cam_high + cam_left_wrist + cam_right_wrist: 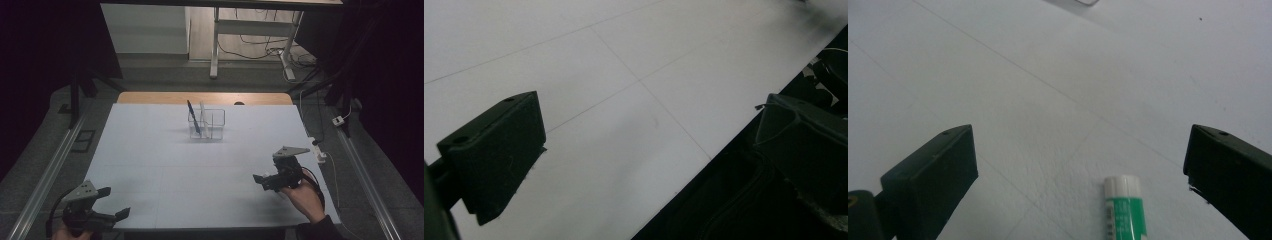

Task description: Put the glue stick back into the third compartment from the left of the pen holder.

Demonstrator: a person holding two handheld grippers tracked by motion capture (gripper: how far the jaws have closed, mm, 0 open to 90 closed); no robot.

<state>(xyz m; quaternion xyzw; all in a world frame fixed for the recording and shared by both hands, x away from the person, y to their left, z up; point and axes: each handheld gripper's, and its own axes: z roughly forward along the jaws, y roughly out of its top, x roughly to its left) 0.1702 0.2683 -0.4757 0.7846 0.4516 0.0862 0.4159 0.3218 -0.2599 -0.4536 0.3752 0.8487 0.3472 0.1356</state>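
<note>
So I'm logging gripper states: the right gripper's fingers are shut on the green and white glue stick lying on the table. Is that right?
Not quite. The right gripper has its fingers spread wide open, one on each side of the green and white glue stick, and neither touches it. The stick does lie on the table, as you say. The right gripper view shows this.

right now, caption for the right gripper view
Open right gripper over a green-and-white glue stick on the white table.

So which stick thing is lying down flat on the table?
The green-and-white tube, flat on the white table between the right gripper's open jaws. The blue pen and the white stick stand leaning in the clear holder.
</note>
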